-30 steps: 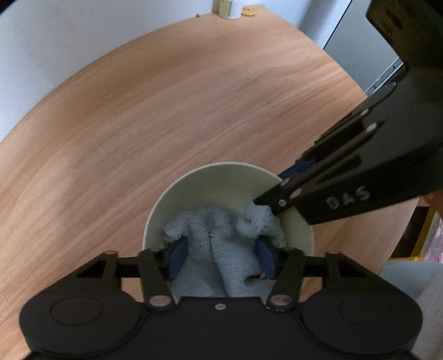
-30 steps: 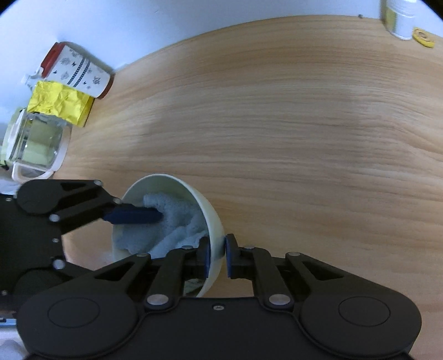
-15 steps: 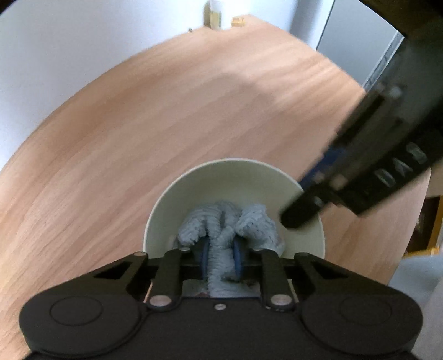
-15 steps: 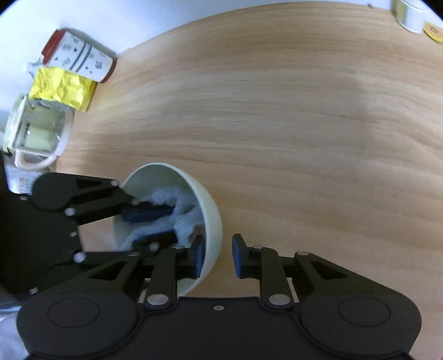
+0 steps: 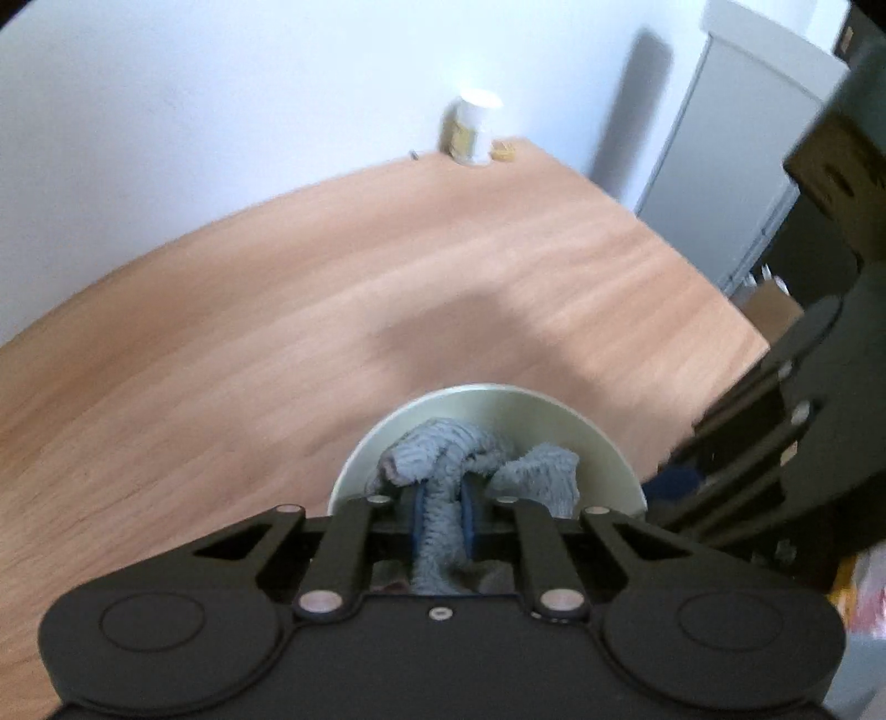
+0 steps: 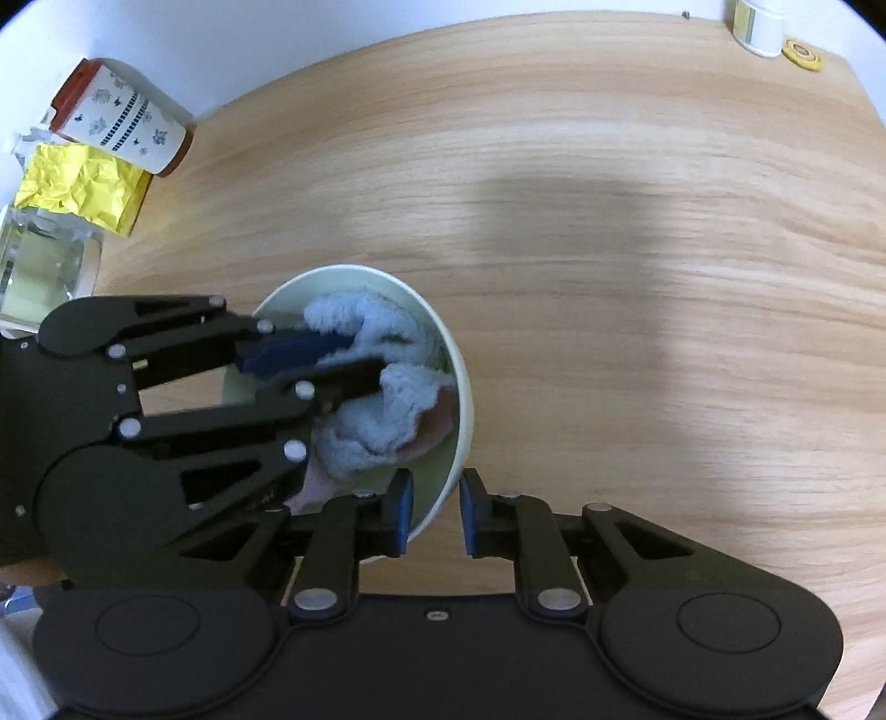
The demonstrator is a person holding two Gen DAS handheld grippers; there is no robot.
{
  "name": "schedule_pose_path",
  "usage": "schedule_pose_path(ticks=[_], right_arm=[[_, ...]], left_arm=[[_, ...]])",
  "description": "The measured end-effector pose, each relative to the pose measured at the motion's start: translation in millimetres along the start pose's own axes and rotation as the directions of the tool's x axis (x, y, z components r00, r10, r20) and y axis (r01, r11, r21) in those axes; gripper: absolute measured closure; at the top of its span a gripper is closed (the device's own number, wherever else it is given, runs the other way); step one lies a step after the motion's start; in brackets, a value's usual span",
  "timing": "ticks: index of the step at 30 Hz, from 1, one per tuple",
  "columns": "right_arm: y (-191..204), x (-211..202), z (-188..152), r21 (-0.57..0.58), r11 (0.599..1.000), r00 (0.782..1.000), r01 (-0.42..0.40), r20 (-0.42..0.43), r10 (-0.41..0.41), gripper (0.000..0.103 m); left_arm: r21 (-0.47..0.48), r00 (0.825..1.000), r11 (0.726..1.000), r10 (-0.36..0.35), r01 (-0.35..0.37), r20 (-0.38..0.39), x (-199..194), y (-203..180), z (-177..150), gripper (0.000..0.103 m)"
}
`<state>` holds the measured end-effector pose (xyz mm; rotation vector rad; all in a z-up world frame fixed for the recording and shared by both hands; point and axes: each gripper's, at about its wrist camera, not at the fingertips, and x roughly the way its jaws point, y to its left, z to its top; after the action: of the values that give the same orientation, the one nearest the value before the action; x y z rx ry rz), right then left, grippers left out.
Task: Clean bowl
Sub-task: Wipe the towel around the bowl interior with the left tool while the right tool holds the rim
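Observation:
A pale green bowl (image 5: 581, 443) sits on the wooden table, also in the right wrist view (image 6: 464, 399). A grey-blue cloth (image 5: 443, 498) lies bunched inside it; it also shows in the right wrist view (image 6: 382, 410). My left gripper (image 5: 442, 518) is shut on a fold of the cloth, over the bowl. My right gripper (image 6: 434, 518) is open, its jaws straddling the bowl's near rim with a gap on each side. The right gripper shows dark and blurred at the right edge of the left wrist view (image 5: 775, 443).
A patterned canister with a red lid (image 6: 119, 119), a yellow crumpled packet (image 6: 77, 188) and a glass jug (image 6: 39, 266) stand at the table's far left. A white jar (image 5: 473, 133) and a yellow disc (image 6: 803, 54) sit at the far edge.
My left gripper closed on the cloth and lifted it with a tilt upward. My right gripper let go of the bowl's rim and opened.

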<state>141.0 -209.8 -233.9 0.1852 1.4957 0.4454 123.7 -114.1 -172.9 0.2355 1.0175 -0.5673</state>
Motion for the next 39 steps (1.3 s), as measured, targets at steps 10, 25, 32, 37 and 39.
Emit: schedule_pose_path(ticks=[10, 25, 32, 37, 39], right_arm=[[-3, -2, 7, -0.142, 0.990, 1.000, -0.004, -0.022, 0.001, 0.082], [-10, -8, 15, -0.312, 0.948, 0.998, -0.063, -0.032, 0.056, 0.078], [-3, -7, 22, -0.345, 0.938, 0.999, -0.034, -0.040, 0.021, 0.081], [-4, -5, 25, -0.326, 0.945, 0.999, -0.026, -0.033, 0.016, 0.082], [-2, -4, 27, -0.329, 0.944, 0.999, -0.022, -0.031, 0.013, 0.082]], left_arm=[[-0.044, 0.982, 0.982, 0.183, -0.181, 0.048, -31, -23, 0, 0.092], [-0.022, 0.976, 0.976, 0.216, -0.217, -0.025, -10, -23, -11, 0.092], [0.034, 0.981, 0.990, 0.140, -0.137, -0.134, -4, -16, -8, 0.091], [0.056, 0.974, 0.994, 0.106, -0.096, -0.200, -12, -10, -8, 0.091], [0.074, 0.971, 0.993, 0.104, -0.090, -0.216, -19, -10, -8, 0.091]])
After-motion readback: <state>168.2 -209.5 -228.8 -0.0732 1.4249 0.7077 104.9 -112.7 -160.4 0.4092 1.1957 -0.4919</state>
